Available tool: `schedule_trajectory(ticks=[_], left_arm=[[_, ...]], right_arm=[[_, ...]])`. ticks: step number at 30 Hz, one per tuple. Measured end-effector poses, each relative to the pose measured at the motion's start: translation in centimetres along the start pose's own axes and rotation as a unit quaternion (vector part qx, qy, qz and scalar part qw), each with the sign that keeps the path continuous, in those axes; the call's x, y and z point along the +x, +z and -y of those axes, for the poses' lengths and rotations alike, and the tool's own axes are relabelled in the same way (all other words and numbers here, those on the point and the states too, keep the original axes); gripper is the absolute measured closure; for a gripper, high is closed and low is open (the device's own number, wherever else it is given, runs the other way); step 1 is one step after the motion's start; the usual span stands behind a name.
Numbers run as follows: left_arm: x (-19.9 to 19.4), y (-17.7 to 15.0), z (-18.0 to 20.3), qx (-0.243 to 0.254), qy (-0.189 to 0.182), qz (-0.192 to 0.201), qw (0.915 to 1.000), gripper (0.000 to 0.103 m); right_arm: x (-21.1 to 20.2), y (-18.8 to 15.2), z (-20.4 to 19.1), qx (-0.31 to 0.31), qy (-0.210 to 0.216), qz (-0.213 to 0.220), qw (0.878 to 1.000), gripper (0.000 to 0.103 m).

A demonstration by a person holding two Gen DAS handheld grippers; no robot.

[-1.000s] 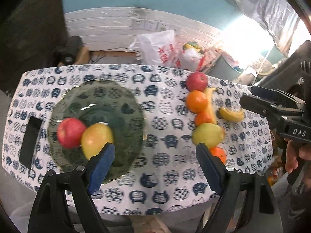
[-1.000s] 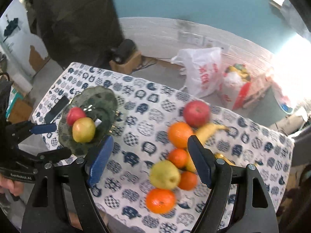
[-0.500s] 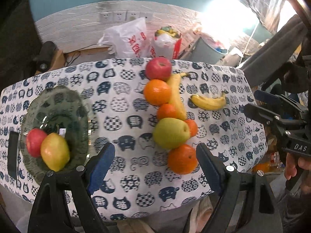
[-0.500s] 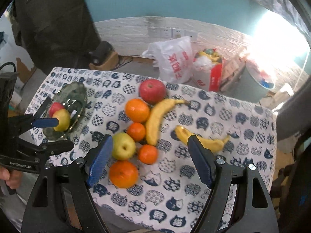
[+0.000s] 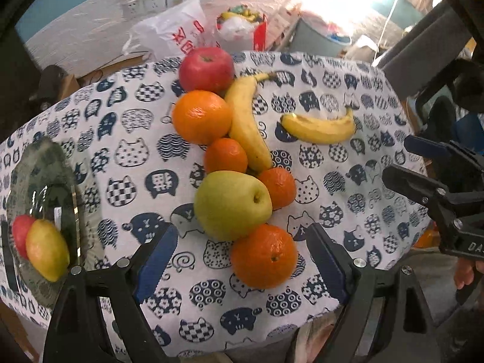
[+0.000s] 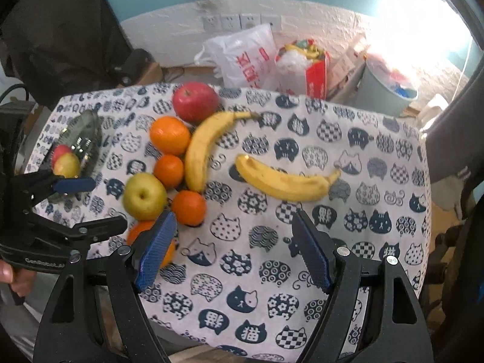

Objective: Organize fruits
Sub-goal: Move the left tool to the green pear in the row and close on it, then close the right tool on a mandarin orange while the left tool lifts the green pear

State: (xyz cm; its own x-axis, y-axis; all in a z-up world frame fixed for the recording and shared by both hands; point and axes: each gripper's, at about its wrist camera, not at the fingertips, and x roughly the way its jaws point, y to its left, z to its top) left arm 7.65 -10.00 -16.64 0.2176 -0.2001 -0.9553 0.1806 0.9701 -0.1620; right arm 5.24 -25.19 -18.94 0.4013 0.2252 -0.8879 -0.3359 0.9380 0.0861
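Note:
A pile of fruit lies on the cat-print cloth: a red apple [image 5: 206, 68], several oranges, a green pear [image 5: 231, 205], a long banana [image 5: 246, 122] and a separate banana [image 5: 317, 126]. My left gripper [image 5: 242, 261] is open, its jaws either side of the nearest orange [image 5: 263, 260]. My right gripper [image 6: 233, 249] is open and empty over bare cloth, just in front of the separate banana [image 6: 286, 180]. A green glass plate [image 5: 57, 181] at the left holds a red apple [image 5: 18, 231] and a yellow pear [image 5: 47, 249].
The table [image 6: 378, 139] ends close in front and at the right. Behind it stand plastic bags [image 6: 245, 57], a red bag [image 6: 305, 60] and a grey bin [image 6: 387, 90] by a white brick wall. A dark flat object lies left of the plate.
Both grippers swung right and moved closer to the table. The left went from over the plate to the fruit pile; the right went from the pile toward the separate banana. Both stayed open.

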Motion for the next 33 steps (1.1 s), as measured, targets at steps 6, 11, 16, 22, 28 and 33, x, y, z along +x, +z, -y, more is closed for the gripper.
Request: schedule_trajectory(ticks=[6, 11, 16, 22, 28, 33], left_arm=[[3.1, 0.8, 0.3, 0.002, 0.012, -0.026, 0.9996, 0.015], [5.3, 1.4, 0.4, 0.019, 0.027, -0.04, 0.9986, 0.015], [6.5, 1.8, -0.4, 0.008, 0.027, -0.047, 0.9985, 0.015], [6.8, 2.3, -1.5, -0.003, 0.013, -0.047, 0.9988, 0.015], [6.7, 2.9, -1.5, 0.01, -0.004, -0.039, 0.9992, 0.028], [6.1, 2.4, -1.2, 0.017, -0.007, -0.03, 0.9994, 0.028]], right_arm=[[1.6, -0.5, 0.8, 0.006, -0.002, -0.02, 1.0, 0.025], [2.4, -0.5, 1.7, 0.016, -0.002, -0.028, 0.999, 0.025], [3.3, -0.7, 2.5, 0.027, -0.001, -0.038, 0.999, 0.025], [4.3, -0.4, 2.3, 0.025, 0.004, -0.047, 0.999, 0.025], [5.5, -0.3, 1.6, 0.018, 0.008, -0.06, 0.998, 0.025], [6.3, -0.3, 1.2, 0.016, 0.013, -0.069, 0.997, 0.025]])
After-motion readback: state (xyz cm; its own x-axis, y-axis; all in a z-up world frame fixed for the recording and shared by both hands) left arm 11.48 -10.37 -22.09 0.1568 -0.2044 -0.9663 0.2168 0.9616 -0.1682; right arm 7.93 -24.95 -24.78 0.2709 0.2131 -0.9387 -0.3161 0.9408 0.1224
